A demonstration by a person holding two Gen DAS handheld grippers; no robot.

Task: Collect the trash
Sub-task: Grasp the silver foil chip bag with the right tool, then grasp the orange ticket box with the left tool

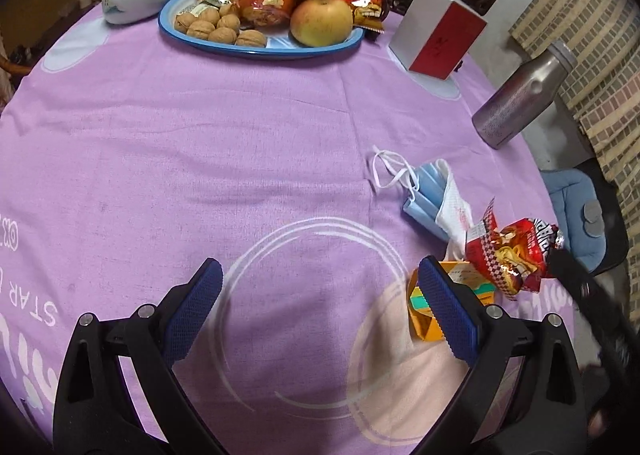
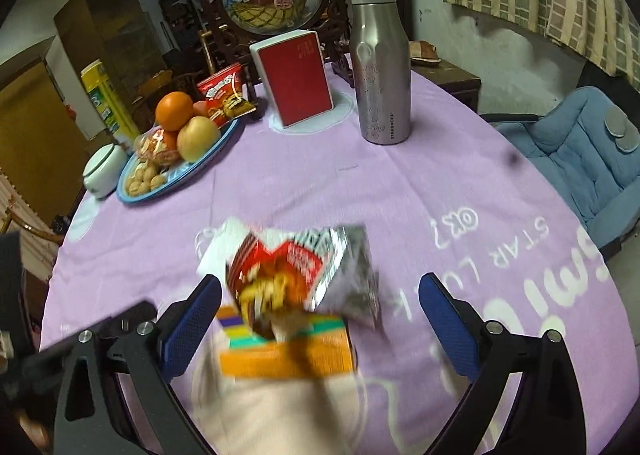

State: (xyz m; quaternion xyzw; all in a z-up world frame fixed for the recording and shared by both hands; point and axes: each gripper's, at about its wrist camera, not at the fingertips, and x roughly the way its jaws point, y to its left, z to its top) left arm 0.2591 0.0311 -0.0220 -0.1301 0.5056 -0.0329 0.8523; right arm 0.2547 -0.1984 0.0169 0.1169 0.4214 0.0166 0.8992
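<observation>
While both grippers gape empty, a lilac tablecloth [image 1: 240,143] covers the cluttered table.

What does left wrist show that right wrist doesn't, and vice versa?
Left wrist only: the blue face mask with its white ear loops, lying clear of the pile.

Right wrist only: the cabinet and room behind the table, plus the snack wrapper's silver inside.

Both: the wrapper on the orange box, fruit plate, red-and-white box, steel bottle, purple tablecloth, blue cushion. Both grippers' fingers are open, holding nothing.
</observation>
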